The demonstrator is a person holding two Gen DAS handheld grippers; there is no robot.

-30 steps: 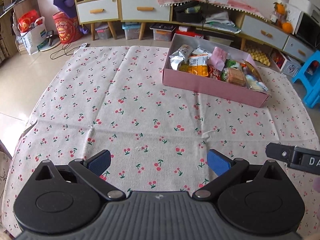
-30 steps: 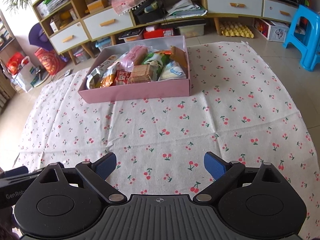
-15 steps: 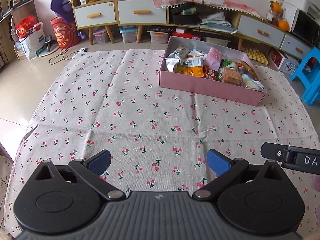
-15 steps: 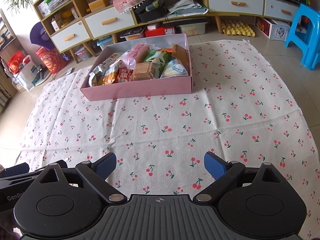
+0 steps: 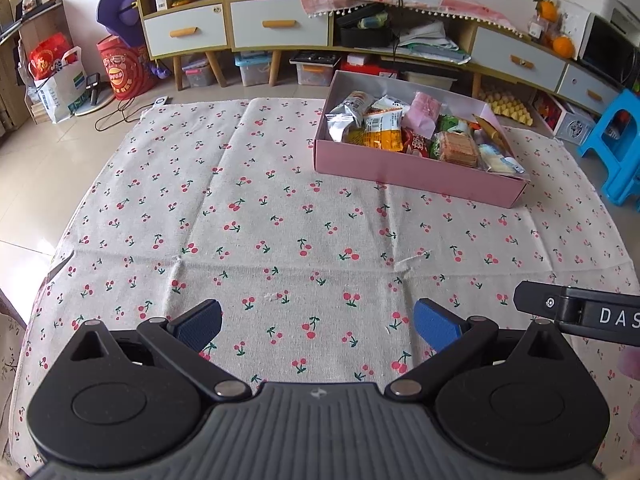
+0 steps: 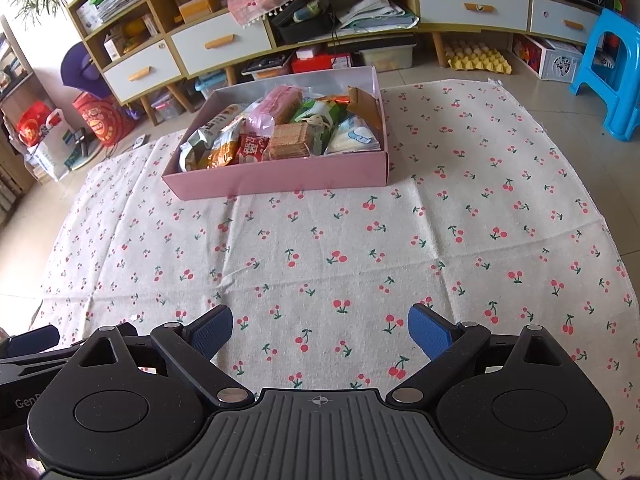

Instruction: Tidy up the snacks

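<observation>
A pink box [image 5: 416,170] [image 6: 280,176] full of snack packets sits on the far part of a cherry-print cloth [image 5: 280,240] [image 6: 360,240]. Inside lie a silver packet [image 5: 340,122], an orange packet [image 5: 382,136], a cracker pack [image 5: 456,148] [image 6: 290,142] and a pink wrapped pack [image 6: 276,110]. My left gripper [image 5: 318,324] is open over the near cloth, holding nothing. My right gripper [image 6: 320,326] is open too, also empty, well short of the box. Part of the right gripper's black body [image 5: 580,314] shows at the left wrist view's right edge.
Low cabinets with drawers [image 5: 276,24] [image 6: 220,42] line the back wall, with storage bins beneath. A blue plastic stool [image 5: 618,148] [image 6: 612,72] stands right of the cloth. Red bags [image 5: 120,66] sit on the tiled floor at the back left.
Both grippers have drawn back and risen slightly, so the box looks a little farther off. Both stay open and empty.
</observation>
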